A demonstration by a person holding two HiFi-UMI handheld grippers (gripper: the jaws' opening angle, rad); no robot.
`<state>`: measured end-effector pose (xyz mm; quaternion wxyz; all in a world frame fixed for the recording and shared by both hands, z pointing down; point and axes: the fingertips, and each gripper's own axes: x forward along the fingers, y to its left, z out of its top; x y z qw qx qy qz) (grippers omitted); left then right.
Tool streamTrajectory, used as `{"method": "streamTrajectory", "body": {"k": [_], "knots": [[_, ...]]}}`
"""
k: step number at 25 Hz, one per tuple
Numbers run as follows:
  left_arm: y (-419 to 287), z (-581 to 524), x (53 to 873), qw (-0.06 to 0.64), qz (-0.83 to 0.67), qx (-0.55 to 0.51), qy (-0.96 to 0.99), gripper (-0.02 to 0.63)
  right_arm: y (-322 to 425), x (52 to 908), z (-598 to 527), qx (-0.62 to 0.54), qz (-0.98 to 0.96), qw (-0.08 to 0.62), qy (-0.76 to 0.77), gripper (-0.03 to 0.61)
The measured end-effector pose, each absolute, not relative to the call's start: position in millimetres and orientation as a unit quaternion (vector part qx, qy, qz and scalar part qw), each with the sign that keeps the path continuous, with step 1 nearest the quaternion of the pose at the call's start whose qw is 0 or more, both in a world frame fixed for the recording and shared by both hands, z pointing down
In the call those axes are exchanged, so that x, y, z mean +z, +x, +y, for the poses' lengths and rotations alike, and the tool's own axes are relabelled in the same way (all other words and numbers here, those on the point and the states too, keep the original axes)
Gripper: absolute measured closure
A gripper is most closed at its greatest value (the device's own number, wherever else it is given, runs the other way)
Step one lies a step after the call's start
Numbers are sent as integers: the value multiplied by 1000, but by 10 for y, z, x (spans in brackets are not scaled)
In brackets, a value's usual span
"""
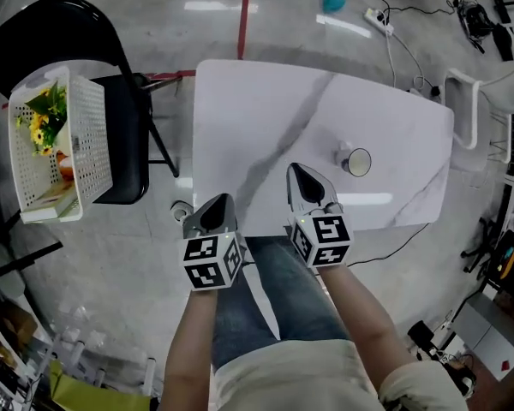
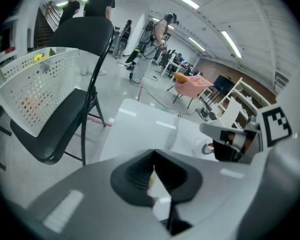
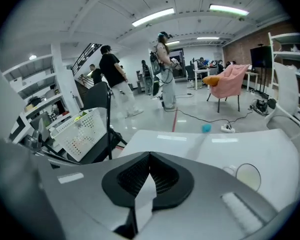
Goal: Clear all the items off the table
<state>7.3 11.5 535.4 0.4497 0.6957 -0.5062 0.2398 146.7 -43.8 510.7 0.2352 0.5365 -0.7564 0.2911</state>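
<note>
White marbled table [image 1: 265, 110] nearly bare: one cup [image 1: 356, 161] left, right of middle toward the front edge. The basket [image 1: 86, 144] on the chair [image 1: 128, 157] off the left edge already holds things. Left gripper [image 1: 218, 202] and right gripper [image 1: 296, 173] sit at the front edge, jaws closed, empty.

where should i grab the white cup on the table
Probably the rim: the cup seems to stand upright, round mouth up. The right gripper, shut now, is nearest; open it and come down from the near side, one of the fingers inside the wall, one outside. The small handle juts left, clear of that approach.
</note>
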Motion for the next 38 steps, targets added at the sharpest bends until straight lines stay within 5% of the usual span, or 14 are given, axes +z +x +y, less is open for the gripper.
{"method": "streamTrajectory", "body": {"k": [11, 24, 38], "knots": [[922, -55, 5642, 436, -435, 295, 731, 604, 2940, 5841, 126, 374, -618, 221, 655, 440], [1386, 10, 5804, 429, -396, 330, 742, 604, 3634, 6383, 85, 379, -581, 203, 691, 221], [1522, 3, 5866, 428, -382, 345, 743, 604, 3643, 6577, -294, 344, -627, 234, 658, 164]]}}
